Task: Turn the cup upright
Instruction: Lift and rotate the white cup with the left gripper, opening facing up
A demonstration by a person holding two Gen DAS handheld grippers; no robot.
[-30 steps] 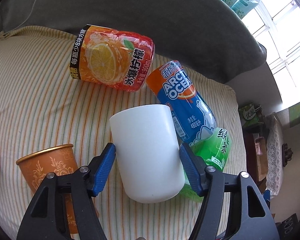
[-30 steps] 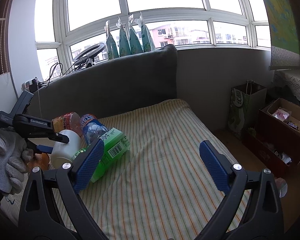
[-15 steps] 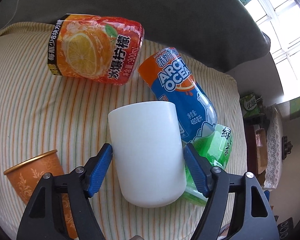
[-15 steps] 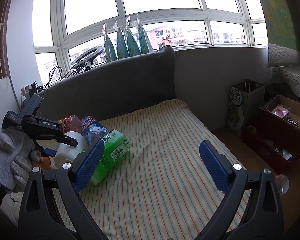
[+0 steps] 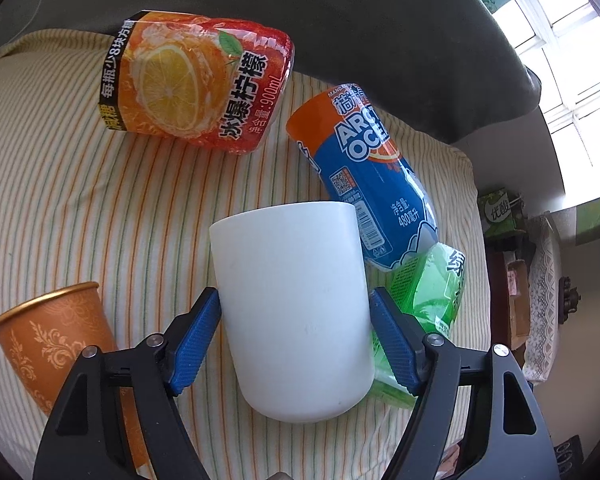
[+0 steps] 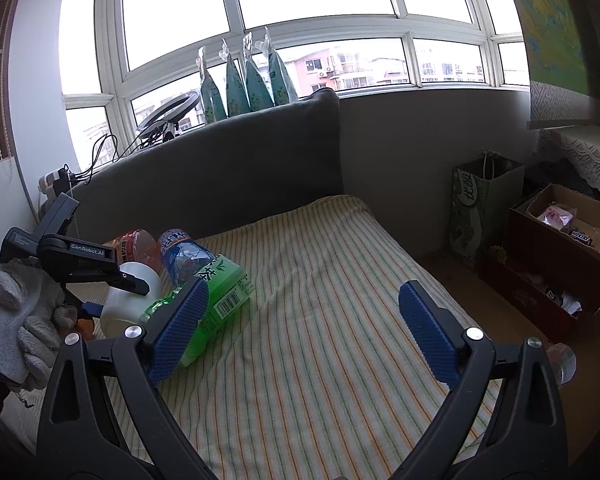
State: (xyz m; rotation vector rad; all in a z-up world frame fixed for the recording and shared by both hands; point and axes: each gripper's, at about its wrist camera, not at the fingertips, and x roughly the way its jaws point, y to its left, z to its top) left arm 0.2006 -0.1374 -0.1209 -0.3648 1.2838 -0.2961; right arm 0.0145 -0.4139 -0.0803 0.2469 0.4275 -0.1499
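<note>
Gripping the white cup (image 5: 296,312) mid-body between its blue pads, the left gripper (image 5: 296,336) held it tilted above the striped bedcover (image 5: 80,200), uprighting unfinished; right gripper (image 6: 300,328) spread, idle.

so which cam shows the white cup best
The left wrist view: the white cup fills the centre, gripped between the left gripper pads. The right wrist view shows it small, partly hidden behind that gripper.

Striped bed cover with drinks scattered along my left side

I see the cream sheet with orange and green stripes (image 5: 80,184) bearing a lying orange-label lemon drink bottle (image 5: 196,80), blue Arctic Ocean bottle (image 5: 364,176), green tea bottle (image 5: 428,304) and orange patterned paper cup (image 5: 56,344).
</note>
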